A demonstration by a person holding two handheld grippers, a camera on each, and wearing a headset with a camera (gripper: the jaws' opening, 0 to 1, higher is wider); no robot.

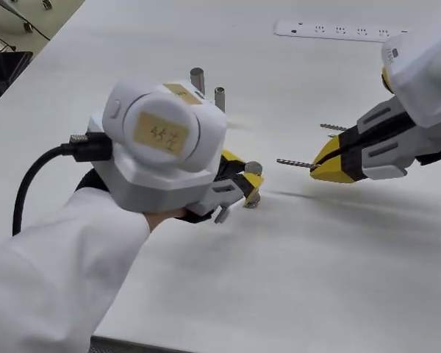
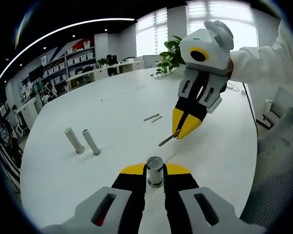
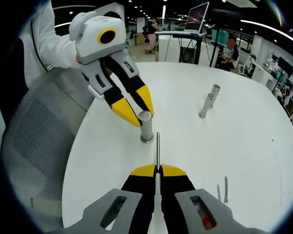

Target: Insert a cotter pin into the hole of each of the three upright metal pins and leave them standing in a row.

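Two handheld grippers face each other over a white workbench (image 1: 228,294). Nearest the viewer, a white-sleeved arm holds the left gripper (image 1: 246,180), whose yellow-tipped jaws are closed against the sides of the nearest metal pin (image 1: 253,184). This short steel cylinder stands upright on the bench, and the grip appears meant to steady it and stop it turning or tipping while something is pushed through it. In the left gripper view the pin rises between the jaw tips. Just to its right, the right gripper (image 1: 314,167) pinches one end of a cotter pin (image 1: 294,163) between its pressed-together jaws. The thin rod is held roughly level and aimed at the pin's side, its free end close but not touching. In the right gripper view it points straight at the cylinder, which suggests it is being lined up with the cross hole; the hole itself is too small to make out. Behind the left gripper, the two other metal pins (image 1: 197,79) stand side by side, untouched. Beyond the right gripper, spare cotter pins (image 1: 334,128) lie flat on the bench, ready for them. Farthest away lies a white power strip (image 1: 338,31).
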